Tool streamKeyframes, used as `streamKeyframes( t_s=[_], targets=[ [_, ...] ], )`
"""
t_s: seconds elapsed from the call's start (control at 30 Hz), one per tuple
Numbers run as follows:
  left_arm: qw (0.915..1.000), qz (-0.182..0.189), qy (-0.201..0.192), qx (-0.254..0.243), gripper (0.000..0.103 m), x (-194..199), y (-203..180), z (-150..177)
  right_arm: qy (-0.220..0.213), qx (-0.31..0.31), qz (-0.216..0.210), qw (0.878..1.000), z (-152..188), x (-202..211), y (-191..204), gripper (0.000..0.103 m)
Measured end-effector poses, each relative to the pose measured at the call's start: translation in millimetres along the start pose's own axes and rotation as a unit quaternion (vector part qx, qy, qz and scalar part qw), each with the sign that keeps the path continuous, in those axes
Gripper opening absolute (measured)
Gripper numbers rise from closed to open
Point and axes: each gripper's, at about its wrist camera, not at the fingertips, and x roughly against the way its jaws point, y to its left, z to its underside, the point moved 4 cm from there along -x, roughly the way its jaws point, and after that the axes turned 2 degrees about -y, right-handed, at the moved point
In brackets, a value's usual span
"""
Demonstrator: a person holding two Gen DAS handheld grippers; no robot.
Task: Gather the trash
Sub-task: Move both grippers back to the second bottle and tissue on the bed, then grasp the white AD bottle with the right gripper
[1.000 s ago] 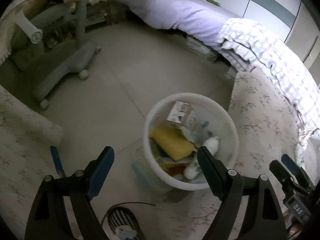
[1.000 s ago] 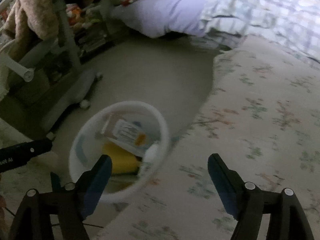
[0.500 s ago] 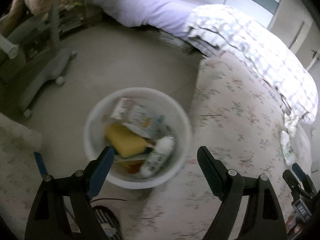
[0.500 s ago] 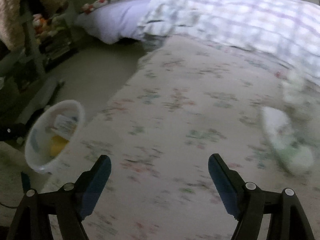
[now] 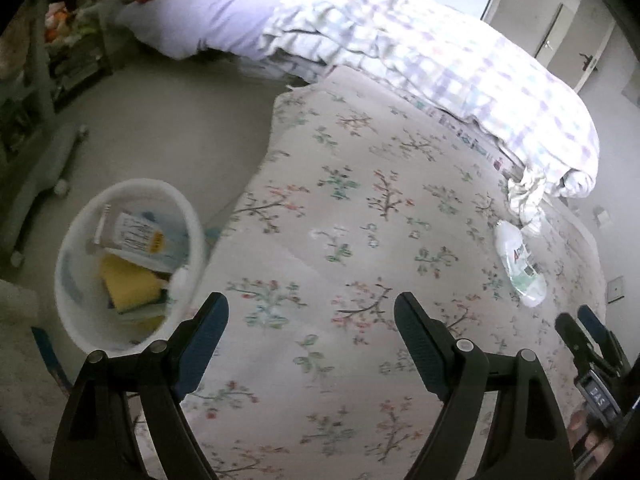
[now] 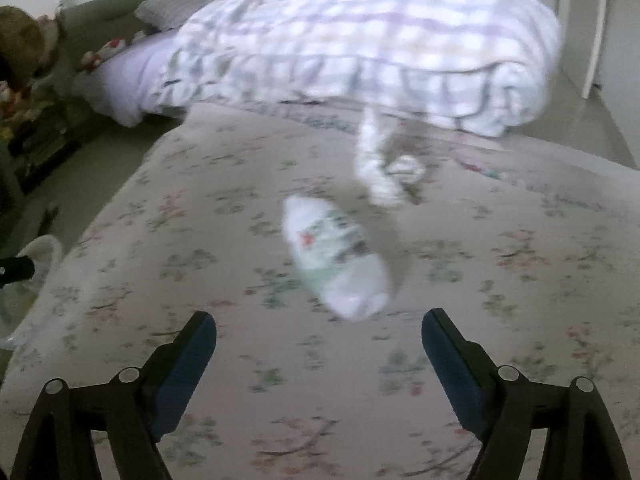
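- A crushed plastic bottle (image 6: 335, 257) with a green and white label is seen lying on its side on the floral bedspread (image 6: 200, 248), near the trailing corner of the checked quilt (image 6: 360, 52).
- In the left wrist view the same plastic bottle (image 5: 519, 264) is placed far to the right on the floral bedspread (image 5: 360, 220), just below the hanging end of the checked quilt (image 5: 440, 60).
- The right gripper (image 6: 319, 330) is held above the bedspread with the bottle just ahead of its fingertips; no contact is observed. Its jaws are spread wide, have just been opening further, and nothing is found between them.
- The right gripper (image 5: 578, 324) is also partly visible at the right edge of the left wrist view, short of the bottle.
- The left gripper (image 5: 311, 308) is held over the bedspread with its jaws wide apart; nothing is gripped.
- A white bin (image 5: 64, 272) is noted on the floor (image 5: 168, 120) beside the bed edge, to the left of the left gripper. A yellow sponge (image 5: 128, 280), a printed carton (image 5: 136, 236) and other rubbish are contained in it.
- A lilac sheet (image 5: 208, 20) is recorded beyond the quilt.
- The right wrist view is blurred; label text cannot be read there.
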Motion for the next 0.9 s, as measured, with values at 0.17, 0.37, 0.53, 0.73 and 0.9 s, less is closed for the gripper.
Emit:
streamKeyframes(
  t_s=[0.17, 0.37, 0.53, 0.73, 0.9],
  targets=[
    [0.9999, -0.002, 0.008, 0.012, 0.087, -8.0, 1.2, -2.2, 0.010, 0.005, 0.001, 1.000, -7.6, -17.3, -7.0, 0.088],
    [1.0000, -0.004, 0.002, 0.005, 0.087, -8.0, 5.2, -7.8, 0.026, 0.033, -0.004, 0.999, -16.3, -50.6, 9.3, 0.088],
    [1.0000, -0.003, 0.002, -0.008, 0.087, -8.2, 6.5, -12.2, 0.040, 0.076, 0.014, 0.996, -20.5, -75.0, 24.7, 0.088],
    [0.9999, 0.009, 0.004, -0.006, 0.087, -8.7, 3.6, -15.0, 0.065, 0.089, 0.040, 0.993, -20.3, -101.7, 24.9, 0.083],
    [0.9998, 0.018, 0.008, -0.003, 0.087, -10.9, -2.5, -14.7, 0.073, 0.082, 0.038, 0.993, -21.4, -110.4, 23.3, 0.066]
  ],
)
